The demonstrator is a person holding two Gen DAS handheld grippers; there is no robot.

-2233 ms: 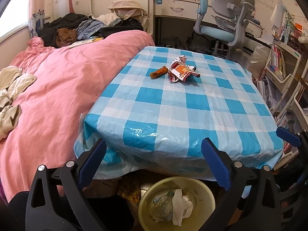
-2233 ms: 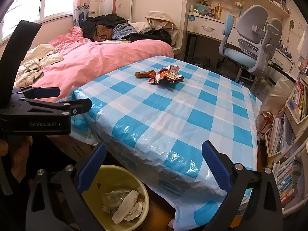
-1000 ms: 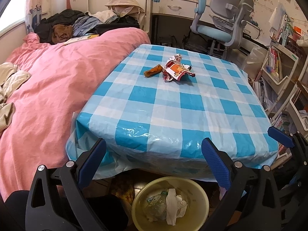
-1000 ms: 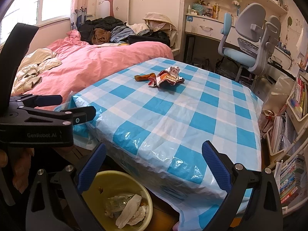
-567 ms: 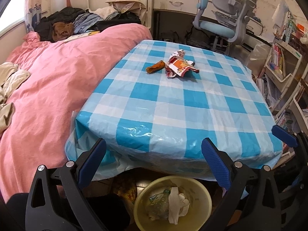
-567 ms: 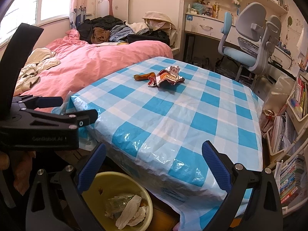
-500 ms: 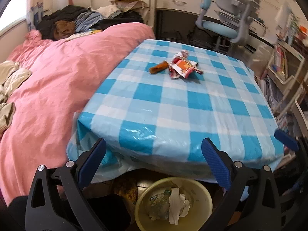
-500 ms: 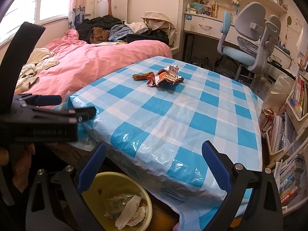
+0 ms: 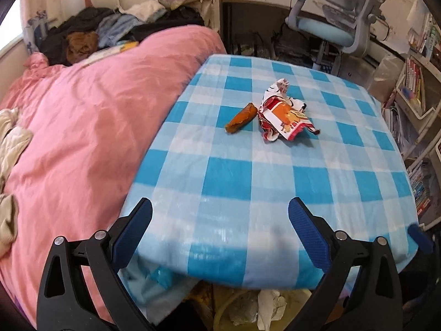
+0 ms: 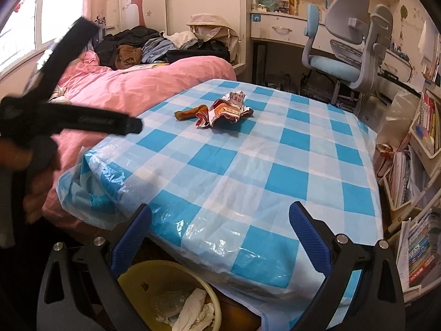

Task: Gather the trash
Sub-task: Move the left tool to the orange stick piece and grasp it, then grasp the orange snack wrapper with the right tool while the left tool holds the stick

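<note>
A crumpled red and white wrapper (image 9: 285, 118) (image 10: 227, 109) lies on the far half of the blue checked table (image 9: 248, 182) (image 10: 248, 171). Just left of it lies a small brown scrap (image 9: 240, 121) (image 10: 190, 113). My left gripper (image 9: 220, 229) is open over the table's near edge, empty, well short of the trash. My right gripper (image 10: 220, 229) is open and empty too, at the near corner. Below the table edge stands a yellow bin (image 10: 176, 295) (image 9: 237, 309) with crumpled paper inside. In the right wrist view the left gripper's body shows blurred at the left.
A bed with a pink duvet (image 9: 82, 127) (image 10: 143, 85) borders the table's left side, with clothes piled at its far end. A blue-grey desk chair (image 10: 347, 55) and desk stand behind the table. Bookshelves (image 10: 421, 165) line the right side.
My left gripper has moved up and forward over the table edge, so the bin has dropped low in its view. The right gripper has barely shifted. The trash lies where it was.
</note>
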